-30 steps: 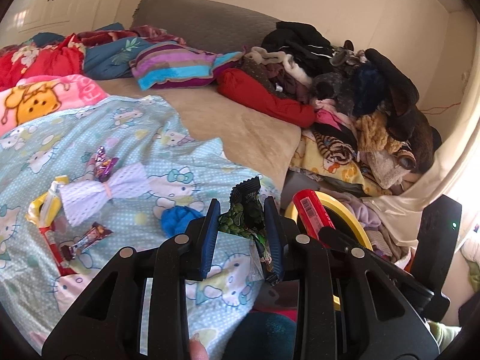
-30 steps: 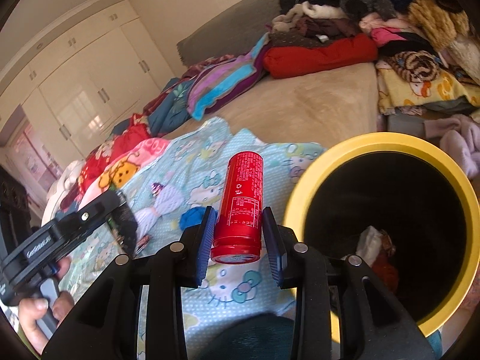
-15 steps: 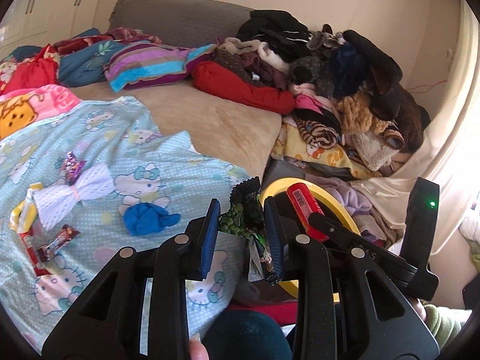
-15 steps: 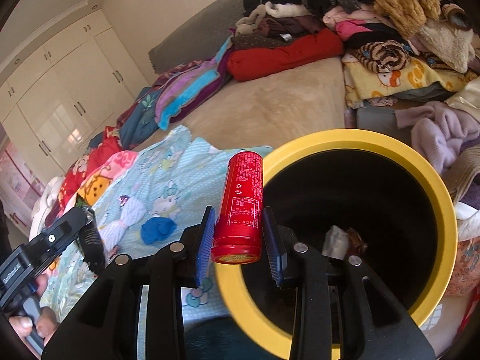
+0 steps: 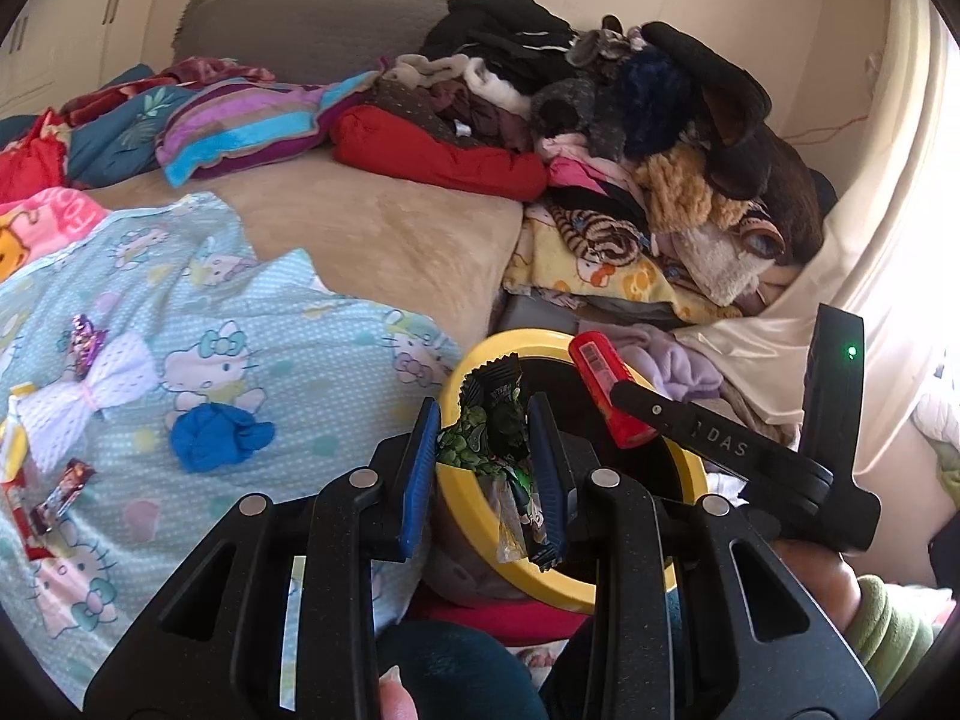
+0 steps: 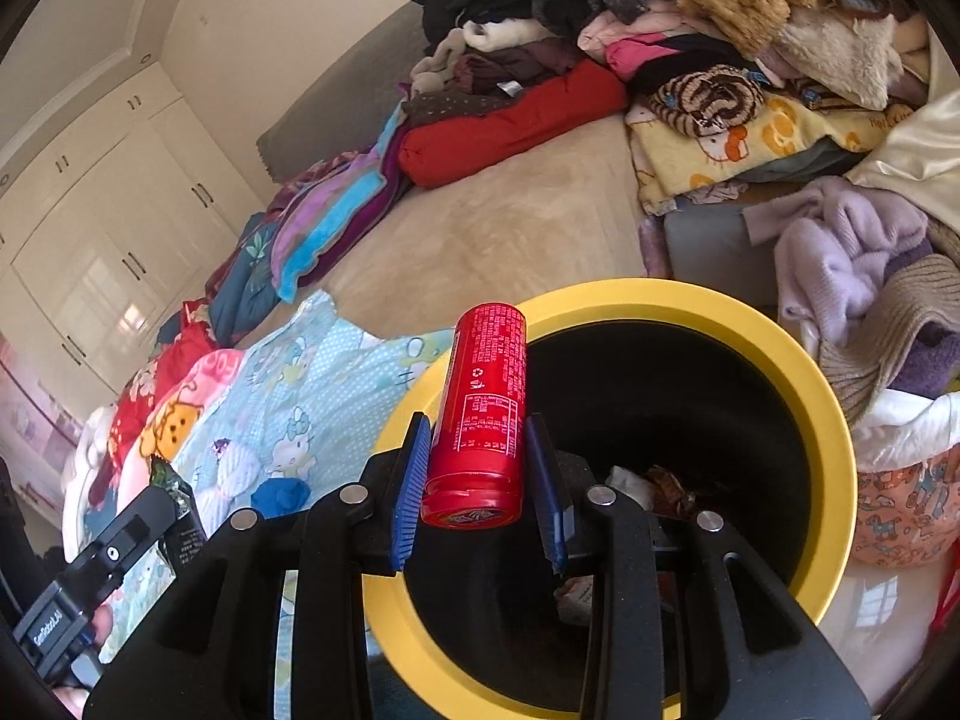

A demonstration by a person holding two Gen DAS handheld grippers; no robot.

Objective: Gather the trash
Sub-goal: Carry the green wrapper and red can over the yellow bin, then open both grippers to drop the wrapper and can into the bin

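My left gripper (image 5: 483, 456) is shut on a green and black snack wrapper (image 5: 489, 426), held over the near rim of the yellow-rimmed black bin (image 5: 474, 498). My right gripper (image 6: 480, 468) is shut on a red can (image 6: 483, 414), held upright over the bin's left rim (image 6: 780, 348); the can also shows in the left wrist view (image 5: 603, 384). Some trash (image 6: 648, 480) lies at the bottom of the bin. More wrappers (image 5: 60, 495) lie on the Hello Kitty blanket (image 5: 312, 348) at the left.
A crumpled blue cloth (image 5: 219, 435) and a white mesh bow (image 5: 84, 390) lie on the blanket. A big pile of clothes (image 5: 630, 138) fills the far right of the bed. Bare beige bed surface (image 5: 384, 240) lies in the middle. White wardrobes (image 6: 102, 240) stand at the far left.
Both grippers have moved right toward the bin. The wrapper and the can were beside the bin over the blanket; both now hang over the bin's rim.
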